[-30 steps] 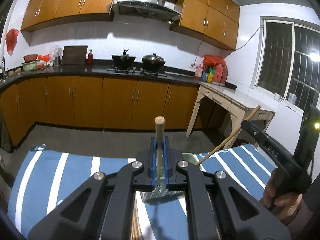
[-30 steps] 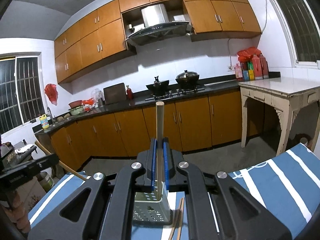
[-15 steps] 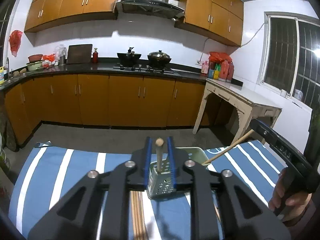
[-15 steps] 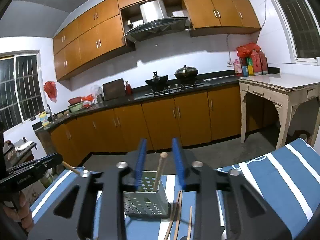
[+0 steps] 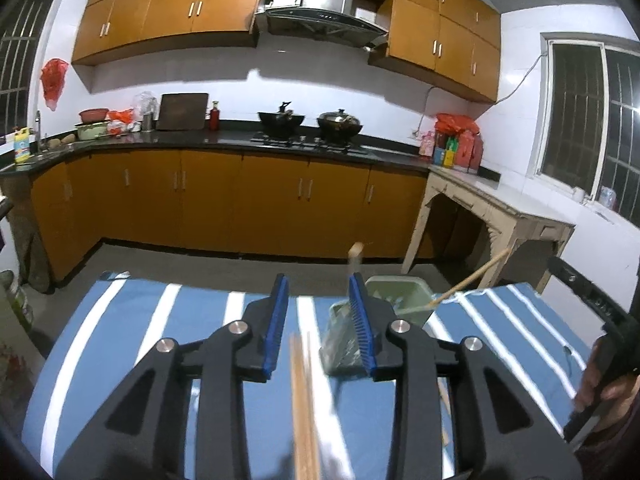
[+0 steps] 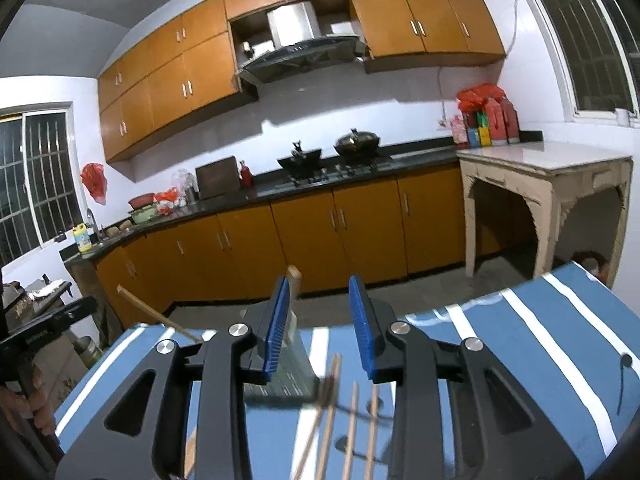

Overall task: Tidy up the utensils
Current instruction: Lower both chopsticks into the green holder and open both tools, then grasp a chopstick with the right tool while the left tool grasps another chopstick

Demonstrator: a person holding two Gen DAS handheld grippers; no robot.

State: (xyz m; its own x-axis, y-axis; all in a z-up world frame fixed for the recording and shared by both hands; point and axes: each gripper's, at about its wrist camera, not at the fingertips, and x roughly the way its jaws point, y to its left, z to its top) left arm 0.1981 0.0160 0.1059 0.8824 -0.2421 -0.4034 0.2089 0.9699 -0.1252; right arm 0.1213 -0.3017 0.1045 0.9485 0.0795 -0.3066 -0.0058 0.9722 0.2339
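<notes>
A pale green perforated utensil basket (image 5: 396, 300) stands on the blue striped cloth (image 5: 152, 320). Two wooden chopsticks stand in it: one upright (image 5: 354, 254), one leaning right (image 5: 472, 278). My left gripper (image 5: 320, 324) is open and empty, just left of the basket, above loose chopsticks (image 5: 304, 408) on the cloth. My right gripper (image 6: 320, 324) is open and empty. The basket (image 6: 296, 360) sits behind its left finger, with a chopstick (image 6: 294, 280) standing in it. Several loose chopsticks (image 6: 352, 412) lie on the cloth below it.
The other hand-held gripper shows at the right edge of the left wrist view (image 5: 592, 308) and at the left edge of the right wrist view (image 6: 36, 332). Kitchen cabinets (image 5: 240, 204) and a pale side table (image 6: 548, 176) stand beyond the cloth-covered table.
Both grippers held a chopstick upright over the basket, then opened and let it drop in. Both have since drawn back and shifted sideways, empty.
</notes>
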